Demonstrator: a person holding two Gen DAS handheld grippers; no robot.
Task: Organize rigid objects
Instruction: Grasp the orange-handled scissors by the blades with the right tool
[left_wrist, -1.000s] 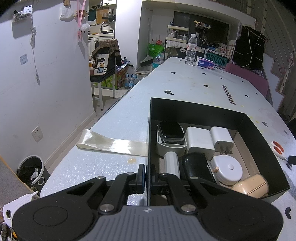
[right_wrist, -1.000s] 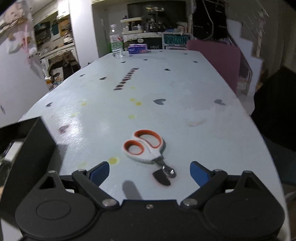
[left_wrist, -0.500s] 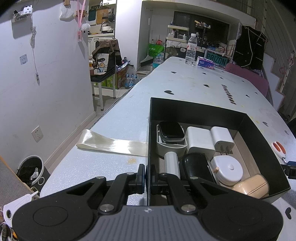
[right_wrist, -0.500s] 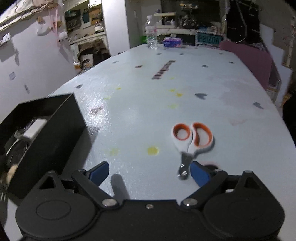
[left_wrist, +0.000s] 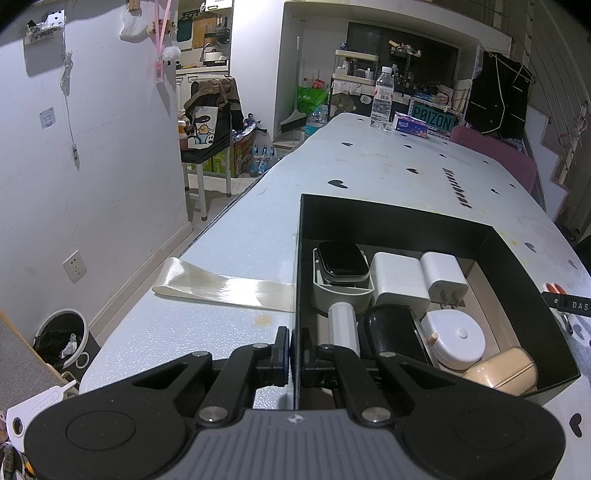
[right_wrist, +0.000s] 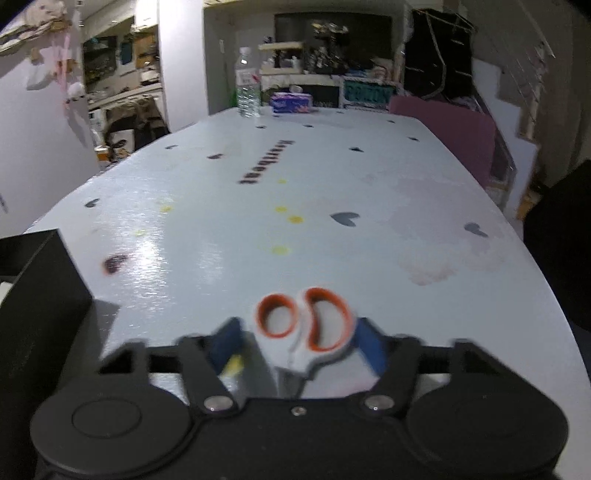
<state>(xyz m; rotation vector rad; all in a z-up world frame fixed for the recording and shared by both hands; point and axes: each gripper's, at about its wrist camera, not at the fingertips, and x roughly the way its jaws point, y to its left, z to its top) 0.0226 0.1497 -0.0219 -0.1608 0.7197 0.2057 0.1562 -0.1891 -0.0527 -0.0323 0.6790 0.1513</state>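
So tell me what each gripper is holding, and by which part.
Left gripper is shut on the black box's near wall. Right gripper has just been closing around the orange-and-white scissors' handles; grip unclear.

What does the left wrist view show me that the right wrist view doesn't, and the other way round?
Only the left wrist view: the inside of the black box with its white chargers and smartwatch, the left gripper shut on the box's near wall, and the tape strip on the table.

Only the right wrist view: the right gripper, jaws just closing, with the scissors' handles between its pads; blur hides whether both pads touch.

Both: the box, table, water bottle and tissue pack. The left view catches only an orange sliver of the scissors.
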